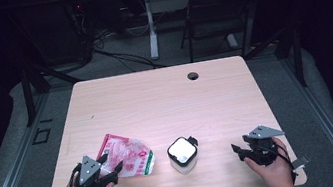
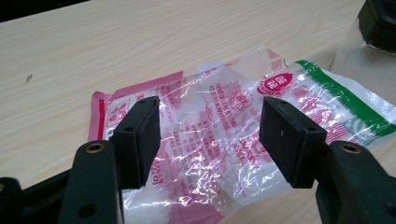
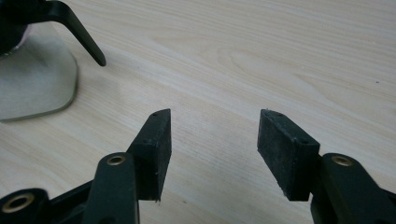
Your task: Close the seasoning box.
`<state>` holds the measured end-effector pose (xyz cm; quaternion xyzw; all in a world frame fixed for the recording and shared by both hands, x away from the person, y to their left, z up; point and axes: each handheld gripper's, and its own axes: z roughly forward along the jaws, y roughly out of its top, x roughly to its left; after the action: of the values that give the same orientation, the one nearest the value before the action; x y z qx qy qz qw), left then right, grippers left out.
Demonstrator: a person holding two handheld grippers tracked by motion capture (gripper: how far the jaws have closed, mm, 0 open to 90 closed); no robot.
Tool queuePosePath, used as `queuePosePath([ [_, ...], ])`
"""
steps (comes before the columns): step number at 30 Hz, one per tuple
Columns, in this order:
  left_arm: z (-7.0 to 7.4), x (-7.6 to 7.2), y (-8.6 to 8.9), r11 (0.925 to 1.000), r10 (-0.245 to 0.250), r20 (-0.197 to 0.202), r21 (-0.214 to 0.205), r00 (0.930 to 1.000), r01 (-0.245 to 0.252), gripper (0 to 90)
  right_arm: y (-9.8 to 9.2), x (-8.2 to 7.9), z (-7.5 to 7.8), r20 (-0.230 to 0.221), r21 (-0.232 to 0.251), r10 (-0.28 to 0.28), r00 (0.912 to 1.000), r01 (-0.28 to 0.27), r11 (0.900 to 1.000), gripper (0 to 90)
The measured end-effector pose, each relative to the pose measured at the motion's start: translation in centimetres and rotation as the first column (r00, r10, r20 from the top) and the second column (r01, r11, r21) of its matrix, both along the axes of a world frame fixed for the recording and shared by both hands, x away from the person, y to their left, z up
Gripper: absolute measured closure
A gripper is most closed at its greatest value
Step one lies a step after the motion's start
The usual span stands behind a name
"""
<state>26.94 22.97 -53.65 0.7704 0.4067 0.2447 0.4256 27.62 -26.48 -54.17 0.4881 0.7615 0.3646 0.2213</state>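
Left claw [image 1: 107,166] low over the desk [image 1: 154,95], jaws wide apart, clamped on nothing. Just beyond its tips, flat on the wood, a crinkled pink-and-green bag [image 2: 224,140], seen between the jaws in the left gripper view. Right of that claw, just past the bag, a clear jar [image 1: 183,154] with a black lid. Farther right, well apart from the jar, right claw [image 3: 212,149], jaws likewise spread, bare wood between them.
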Motion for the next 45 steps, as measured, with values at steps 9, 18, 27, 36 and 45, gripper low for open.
queuePosePath([
  [9,-0.2,0.3,0.3,0.9999,0.012,-0.006,0.003,0.9999,-0.012,38.4,-0.3,0.4,-1.3,-0.046,0.022,-0.001,0.9990,0.002,0.9998,44.8],
  [18,-0.6,0.7,0.7,0.9997,0.024,-0.023,0.007,0.9994,-0.024,38.4,0.1,0.5,-1.8,-0.067,0.033,0.008,0.9977,-0.006,0.9994,44.6],
  [27,-0.8,0.9,0.9,0.9995,0.030,-0.028,0.007,0.9992,-0.030,38.4,0.6,0.6,-2.3,-0.088,0.067,0.015,0.9960,-0.009,0.9977,44.5],
  [36,-0.8,1.1,1.0,0.9995,0.031,-0.025,0.008,0.9992,-0.031,38.4,0.6,0.7,-2.5,-0.099,0.076,0.017,0.9949,-0.010,0.9970,44.6],
  [45,-0.7,1.4,1.4,0.9991,0.043,-0.025,-0.002,0.9987,-0.043,38.4,0.6,0.6,-2.6,-0.101,0.092,0.017,0.9948,-0.008,0.9957,44.6],
])
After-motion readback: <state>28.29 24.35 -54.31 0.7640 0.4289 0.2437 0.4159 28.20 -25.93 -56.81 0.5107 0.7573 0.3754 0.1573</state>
